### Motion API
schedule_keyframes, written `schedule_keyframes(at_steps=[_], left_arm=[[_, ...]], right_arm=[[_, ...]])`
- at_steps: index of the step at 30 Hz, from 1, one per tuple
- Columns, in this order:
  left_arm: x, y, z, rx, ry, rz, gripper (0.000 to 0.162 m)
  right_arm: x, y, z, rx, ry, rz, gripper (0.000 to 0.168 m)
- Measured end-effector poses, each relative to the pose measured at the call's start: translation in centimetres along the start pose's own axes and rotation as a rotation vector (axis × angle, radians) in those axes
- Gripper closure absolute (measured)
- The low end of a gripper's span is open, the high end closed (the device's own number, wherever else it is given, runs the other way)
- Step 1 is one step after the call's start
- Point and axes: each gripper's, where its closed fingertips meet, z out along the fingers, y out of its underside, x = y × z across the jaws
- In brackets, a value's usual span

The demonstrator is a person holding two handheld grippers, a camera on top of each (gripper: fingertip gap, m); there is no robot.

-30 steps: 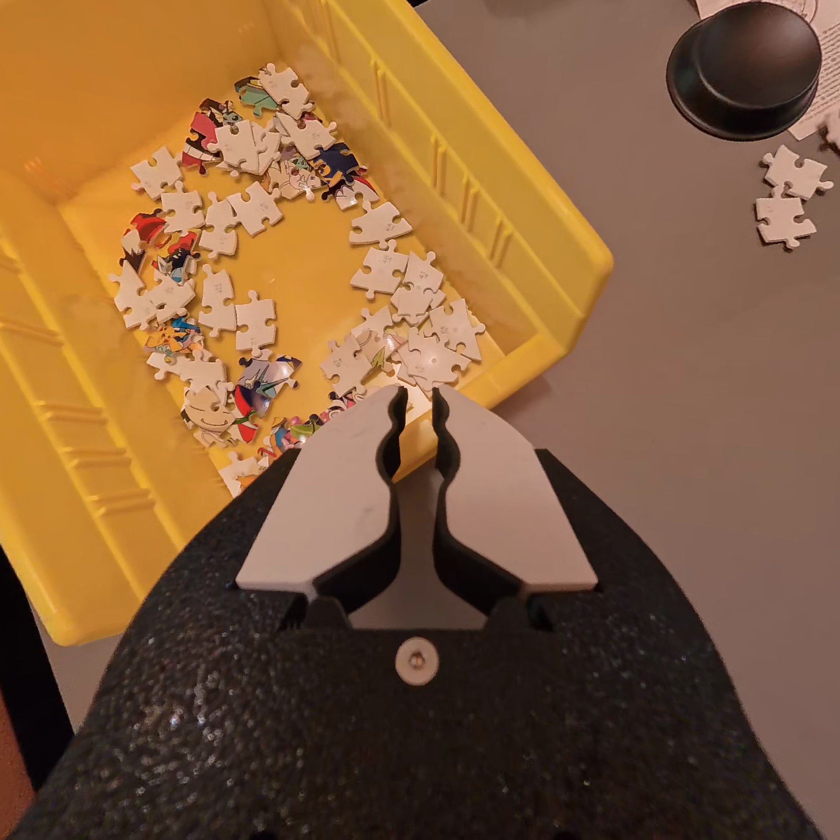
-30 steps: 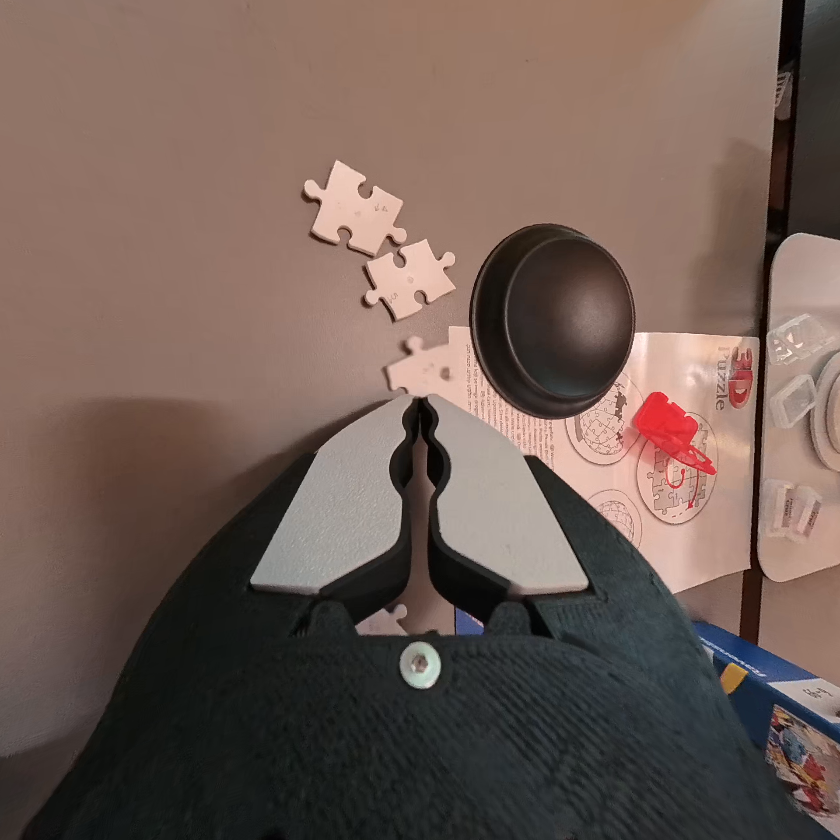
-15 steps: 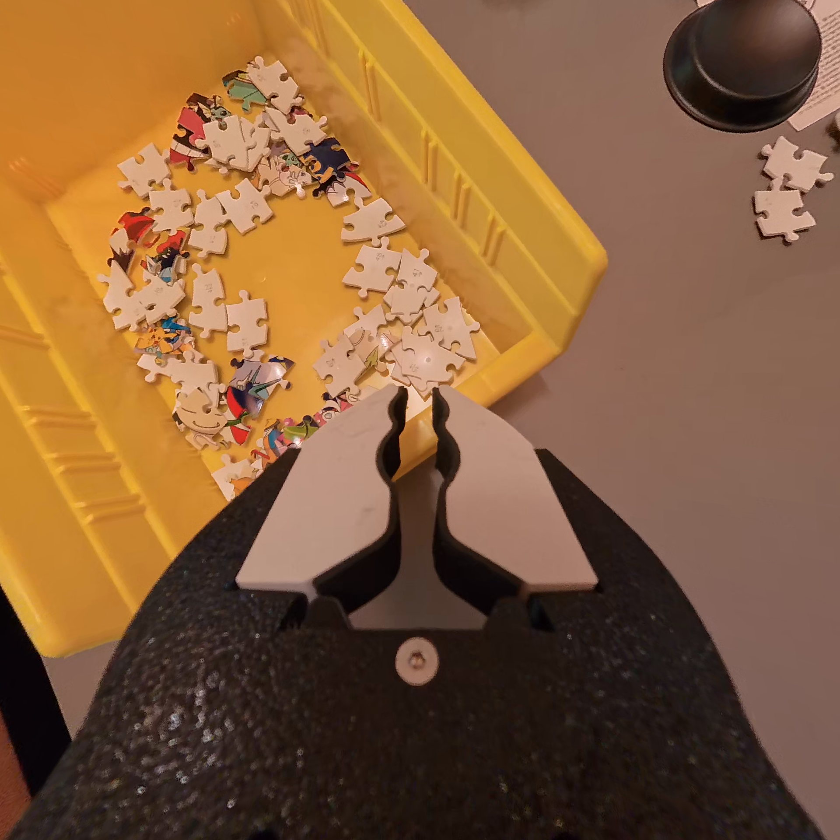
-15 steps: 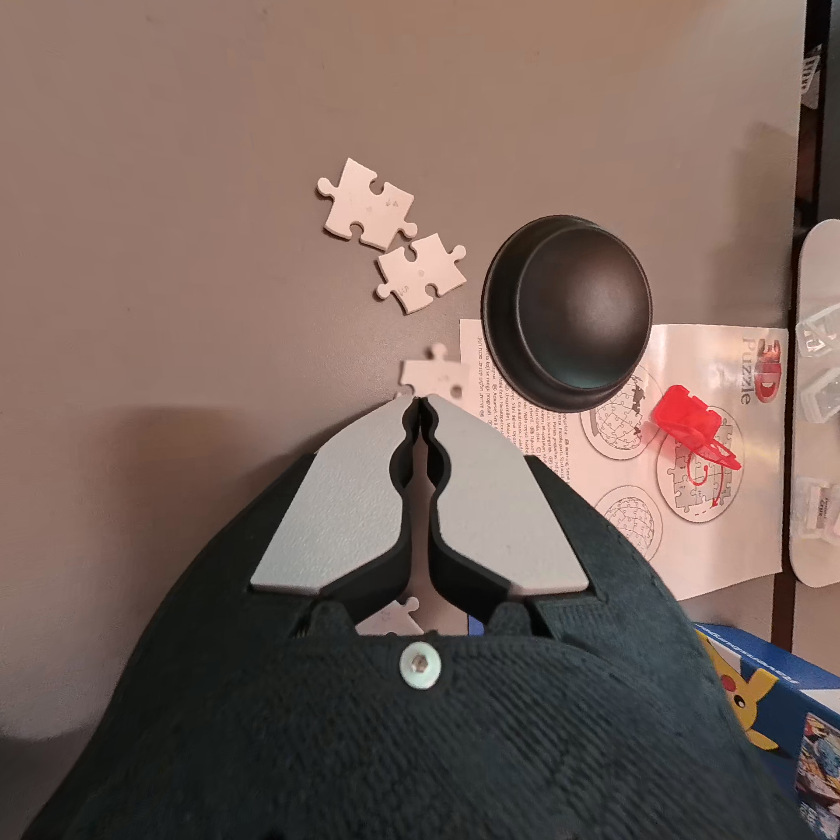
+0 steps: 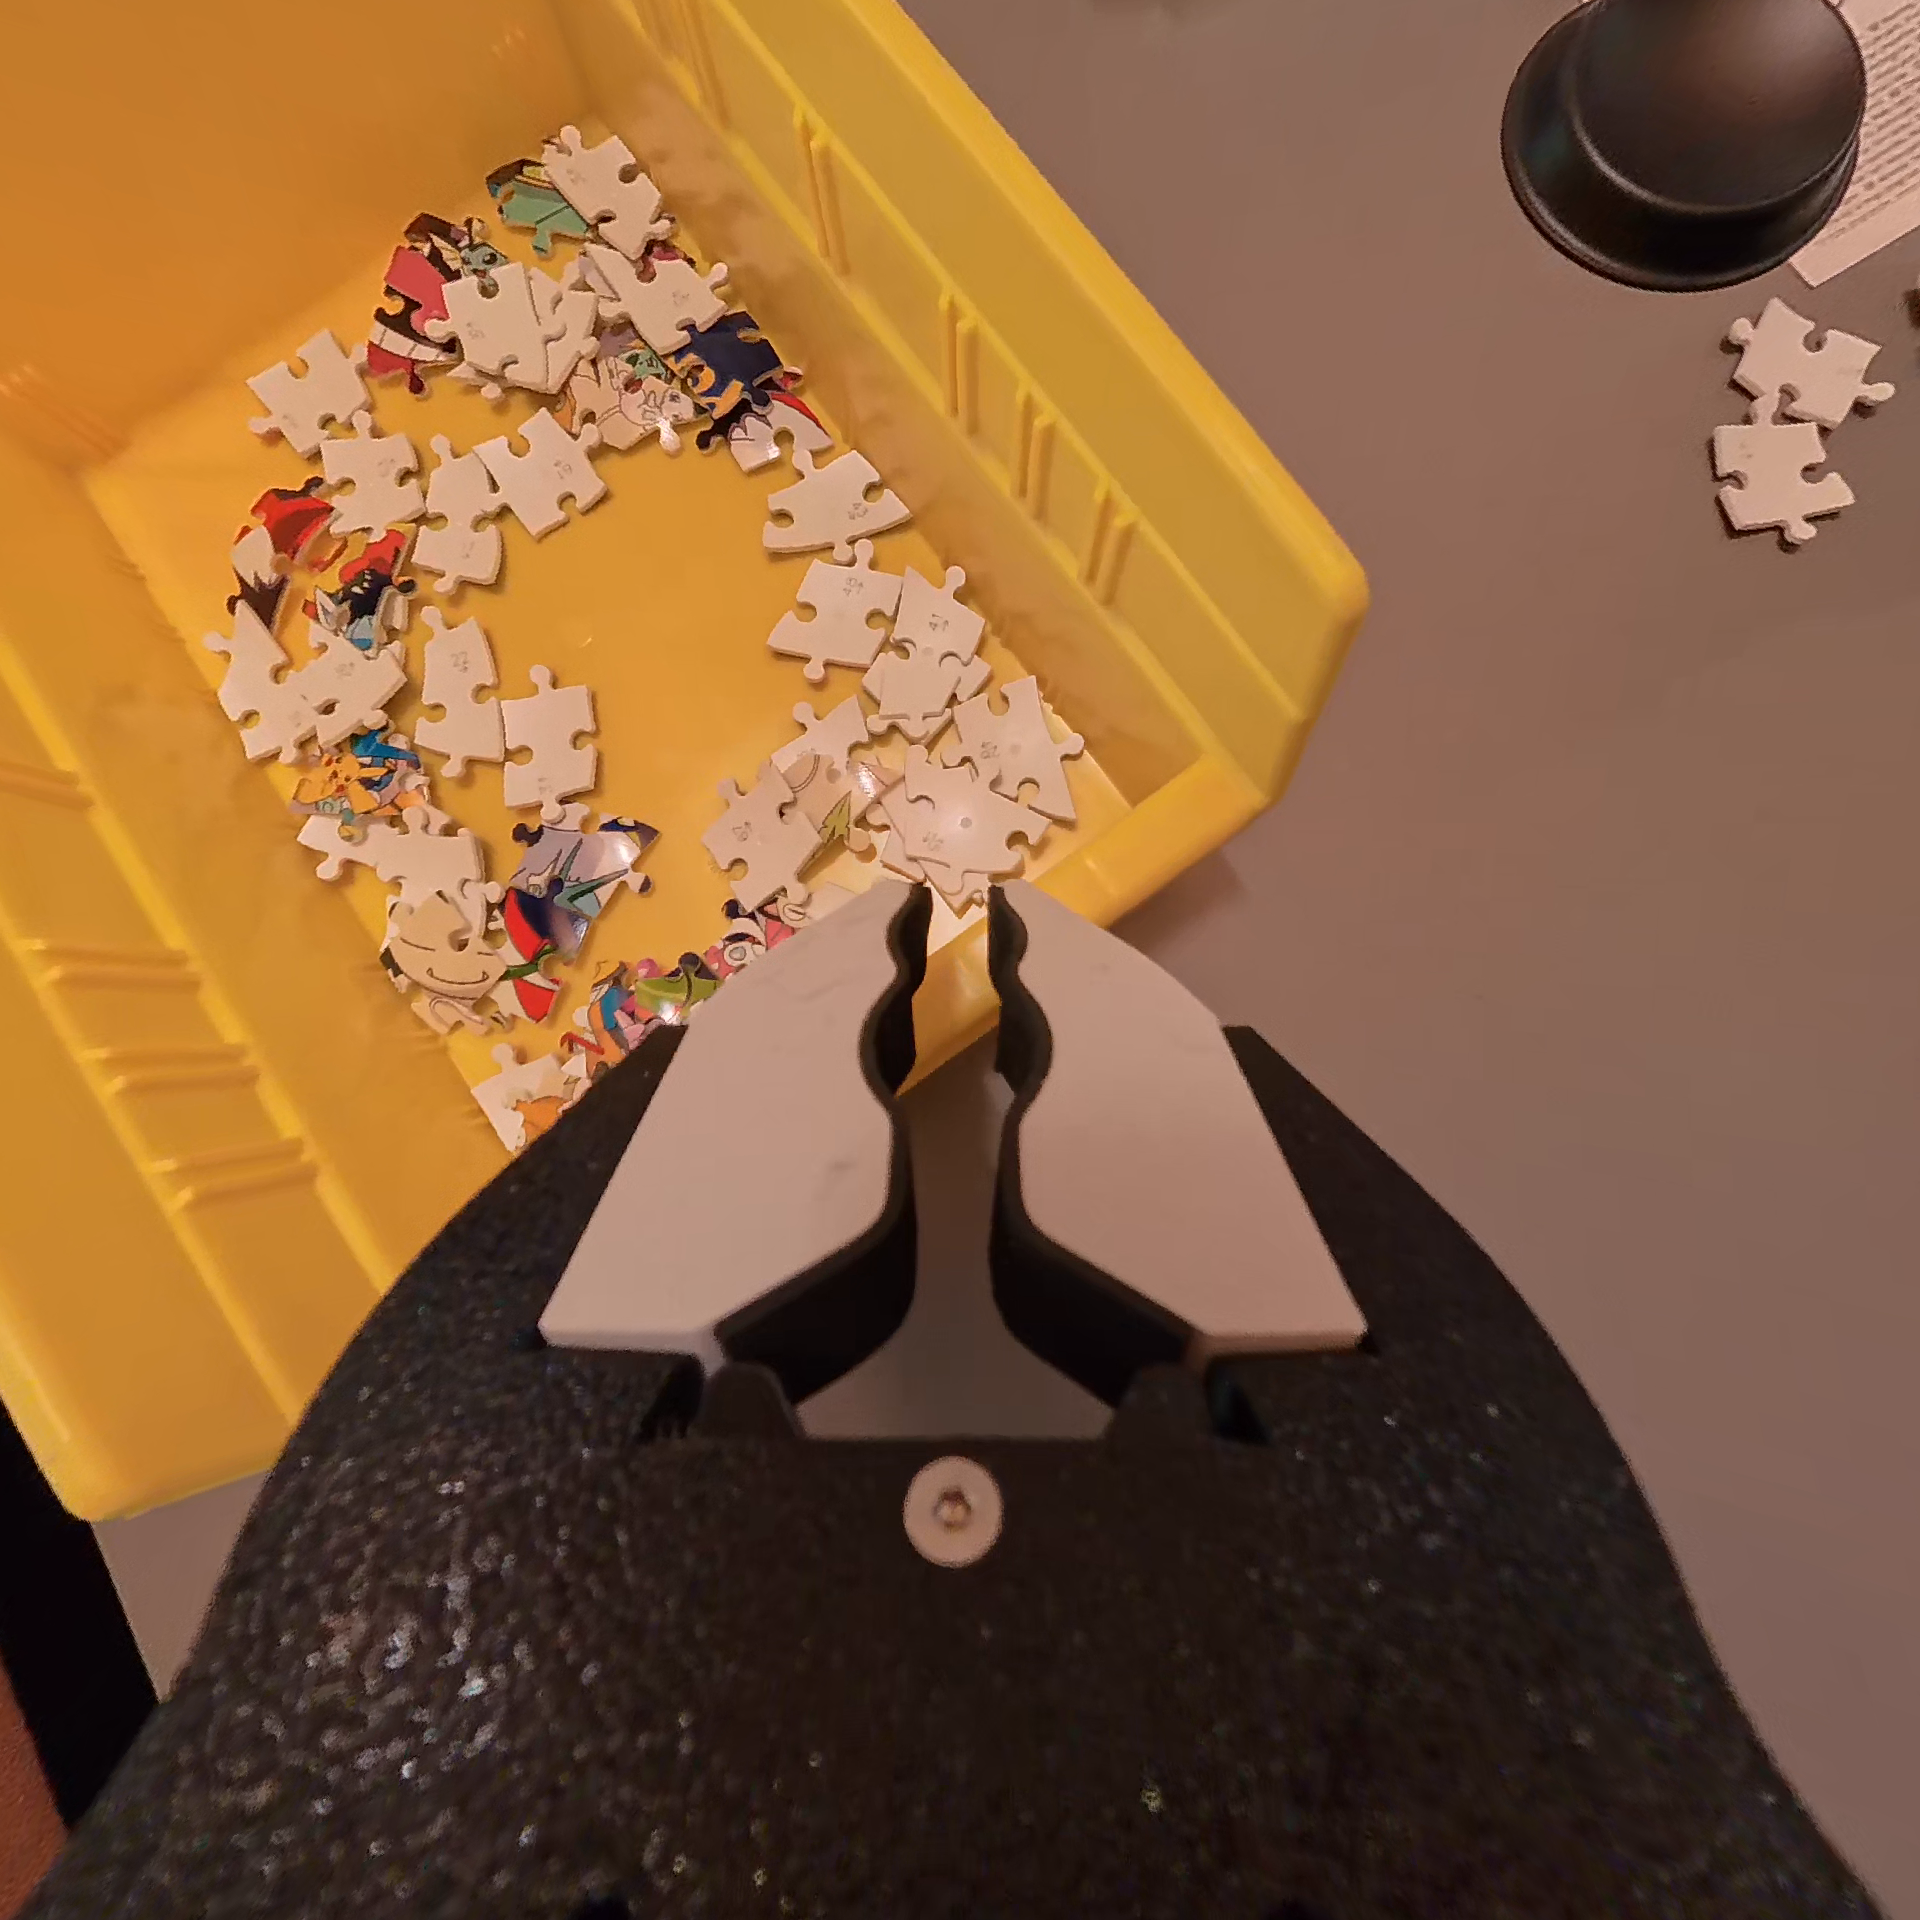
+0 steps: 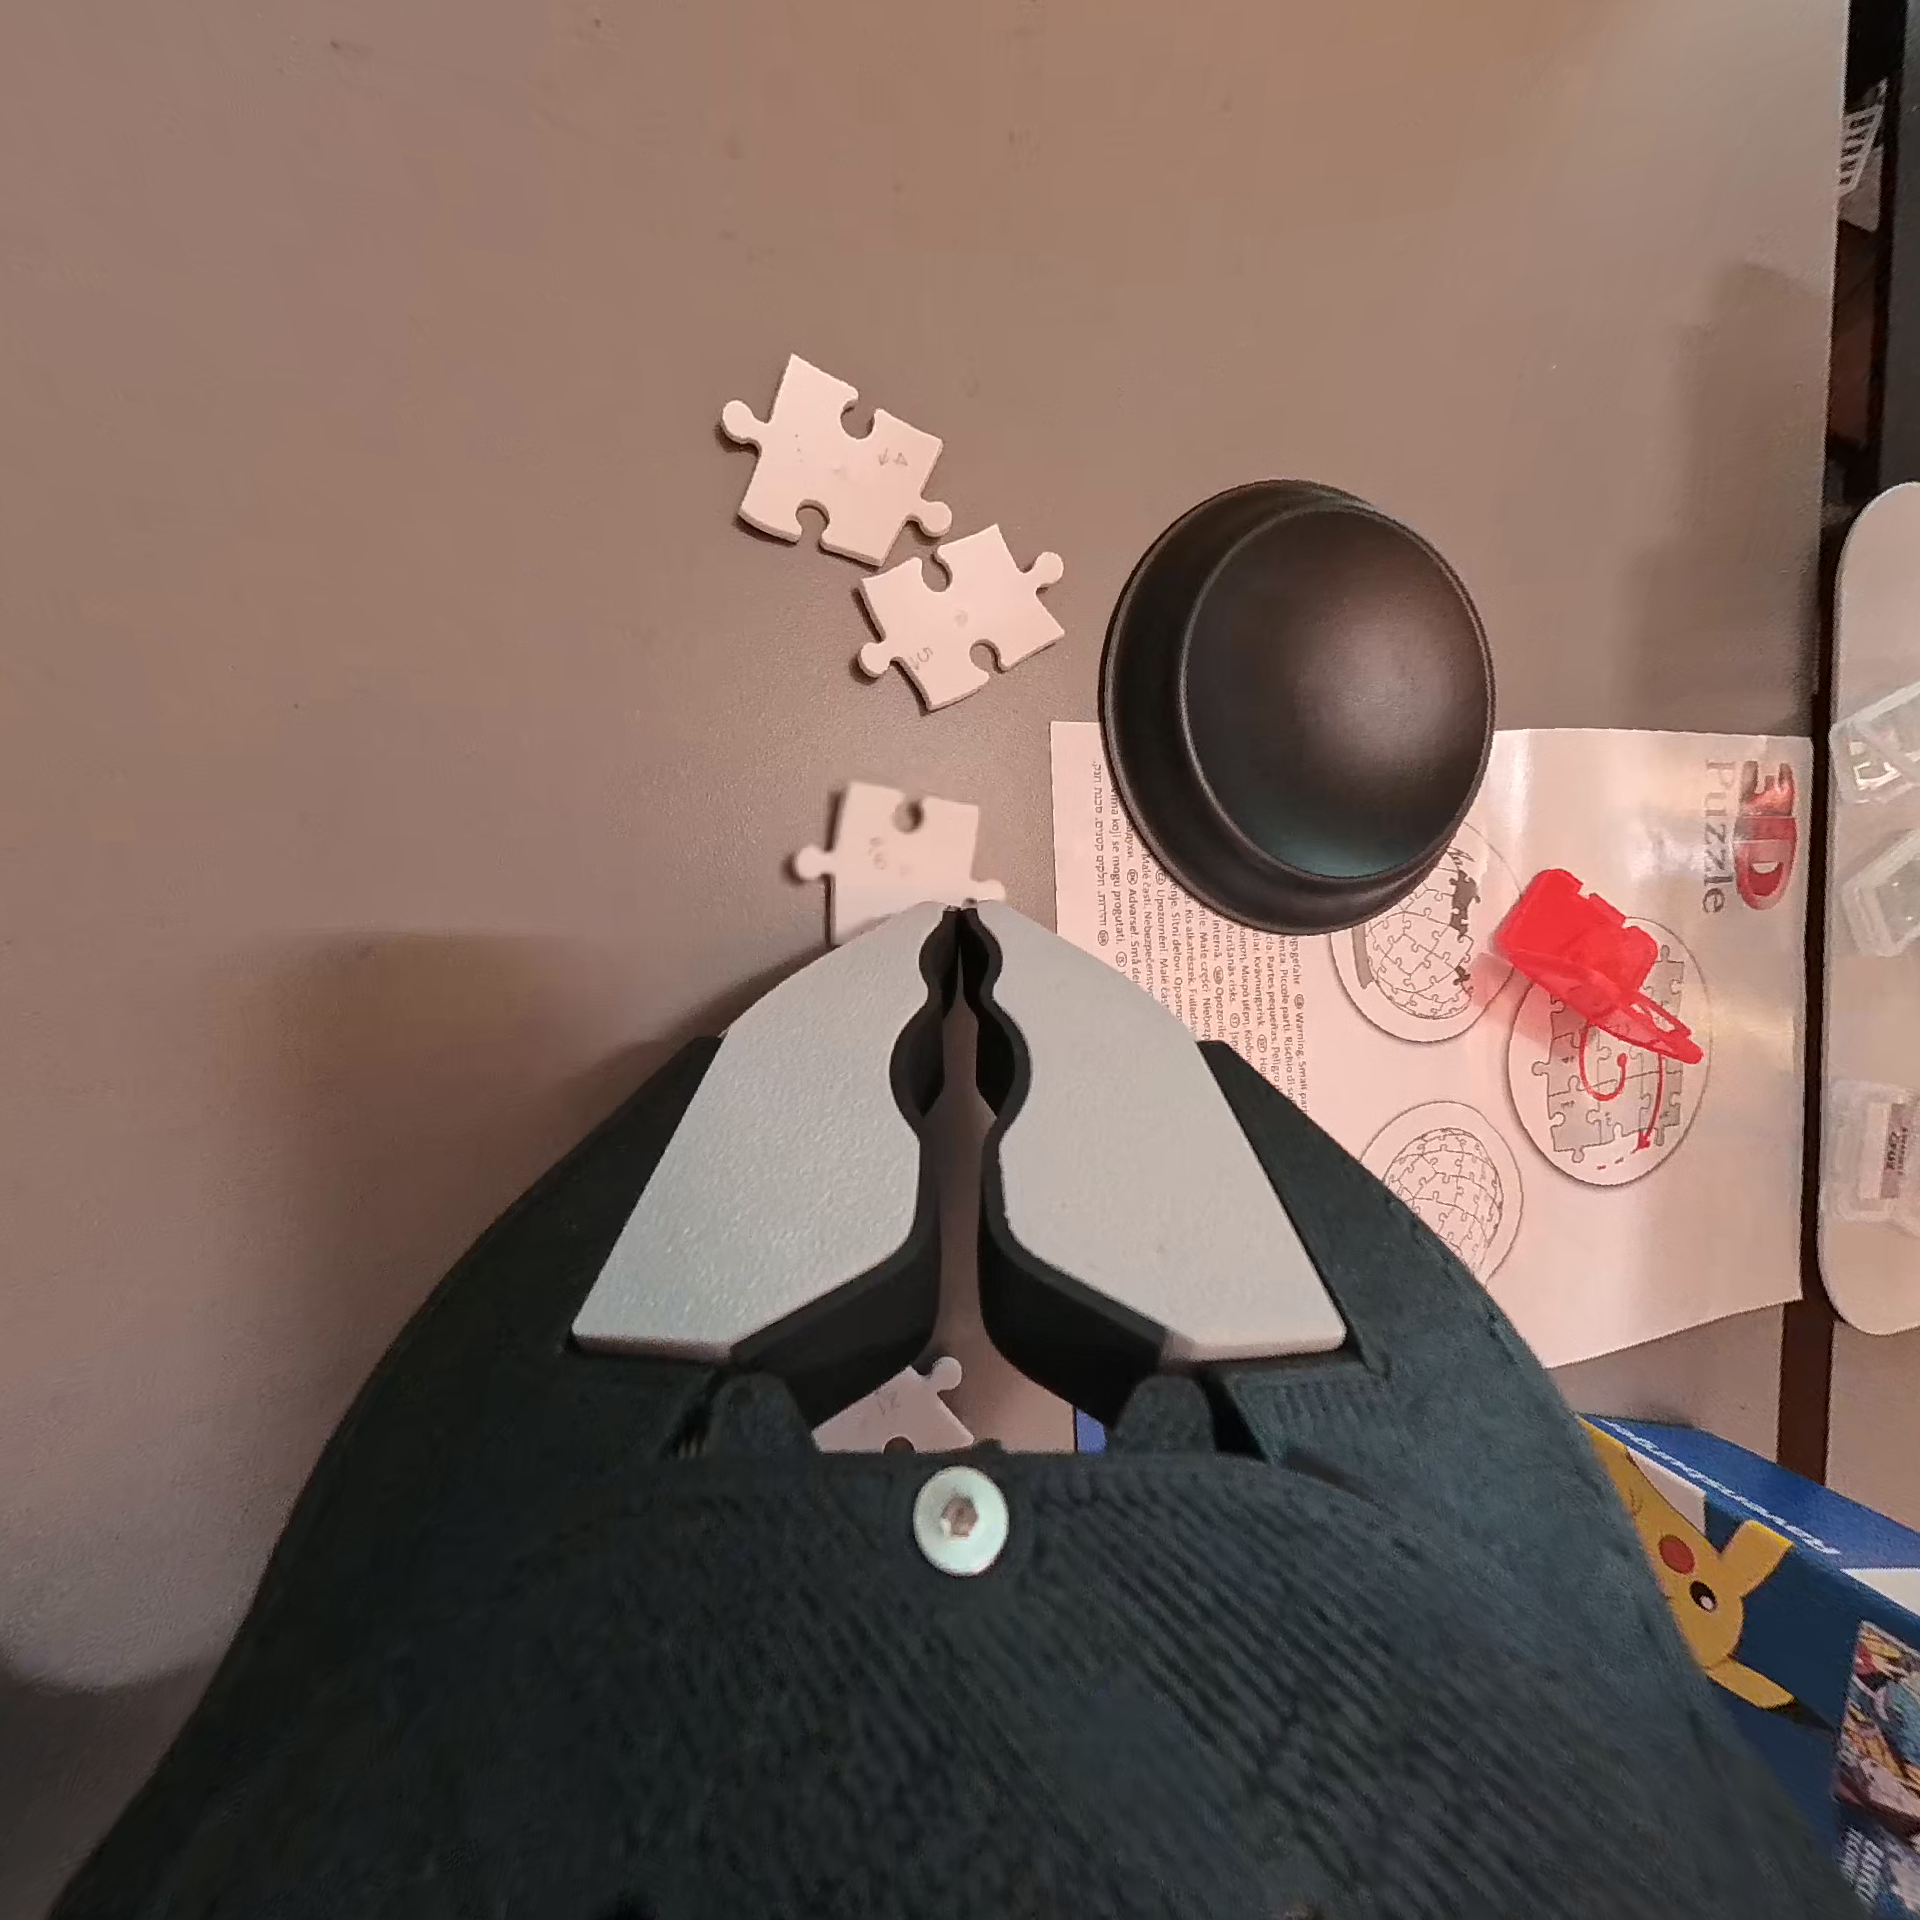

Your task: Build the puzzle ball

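Several puzzle pieces [image 5: 540,748] lie in a yellow bin [image 5: 1195,488], most of them white side up. My left gripper [image 5: 956,896] hangs over the bin's near rim, its jaws a narrow gap apart and empty. A black domed stand [image 6: 1299,707] sits on the grey table and also shows in the left wrist view [image 5: 1683,135]. Three white pieces [image 6: 831,473] [image 6: 961,623] [image 6: 904,852] lie left of the stand. My right gripper [image 6: 958,912] is shut, with its tips at the near edge of the closest piece. Two of these pieces show in the left wrist view [image 5: 1797,364].
A printed instruction sheet [image 6: 1662,1195] lies partly under the stand, with a red plastic clip [image 6: 1579,956] on it. Another white piece [image 6: 894,1418] shows under my right gripper. A blue puzzle box [image 6: 1766,1662] is at the near right. A white tray [image 6: 1881,1299] with clear plastic parts is at the right edge. One gripper's finger ends stand about 30 cm off the other's.
The closest white piece has slid left, away from the sheet's edge, at my right gripper's tips. The left gripper has barely moved over the bin.
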Motion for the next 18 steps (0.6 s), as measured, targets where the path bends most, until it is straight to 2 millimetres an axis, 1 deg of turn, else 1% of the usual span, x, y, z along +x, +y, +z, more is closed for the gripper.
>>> schedule_keyframes(at_steps=[18], left_arm=[[0.15,-0.23,-0.06,-0.006,0.003,0.014,0.152]], right_arm=[[-0.07,0.03,-0.02,0.000,-0.008,0.006,0.168]])
